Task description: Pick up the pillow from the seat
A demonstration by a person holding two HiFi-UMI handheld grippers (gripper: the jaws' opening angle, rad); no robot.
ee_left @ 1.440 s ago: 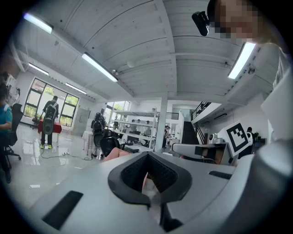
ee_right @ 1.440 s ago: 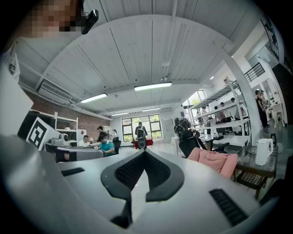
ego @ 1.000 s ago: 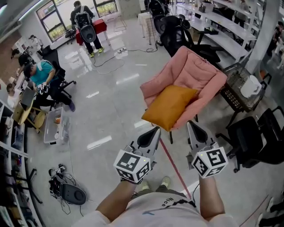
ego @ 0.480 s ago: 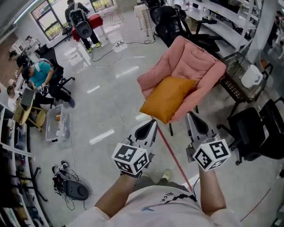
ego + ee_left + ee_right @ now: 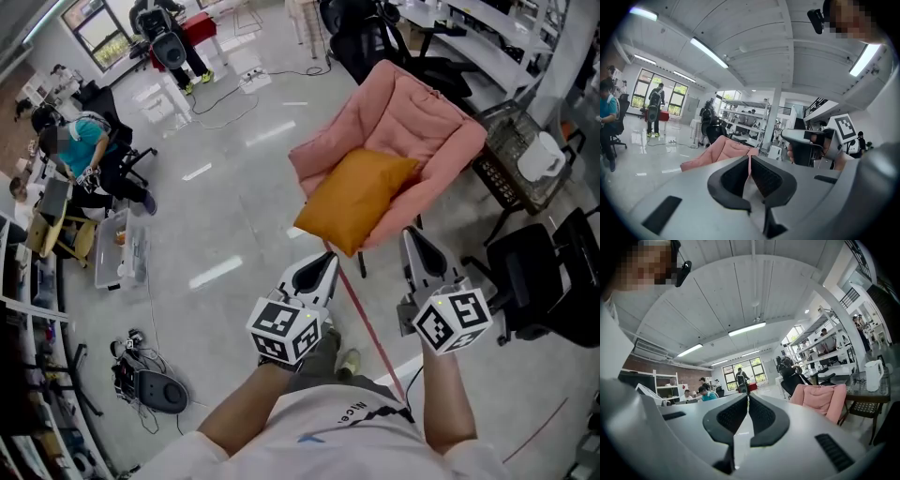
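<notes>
Orange pillow (image 5: 354,199) rests on the pink chair (image 5: 412,127) seat, untouched. Left gripper (image 5: 323,265) and right gripper (image 5: 414,246) hover nearby, jaws pressed together, empty, awaiting approach.

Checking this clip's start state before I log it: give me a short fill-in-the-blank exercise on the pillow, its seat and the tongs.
1. The pillow on the seat is ___ in colour.
2. The chair under it is ___.
3. The left tongs and the right tongs are both ___, with nothing between their jaws.
4. The line on the floor between them is ___.
Missing words: orange; pink; shut; red.
</notes>
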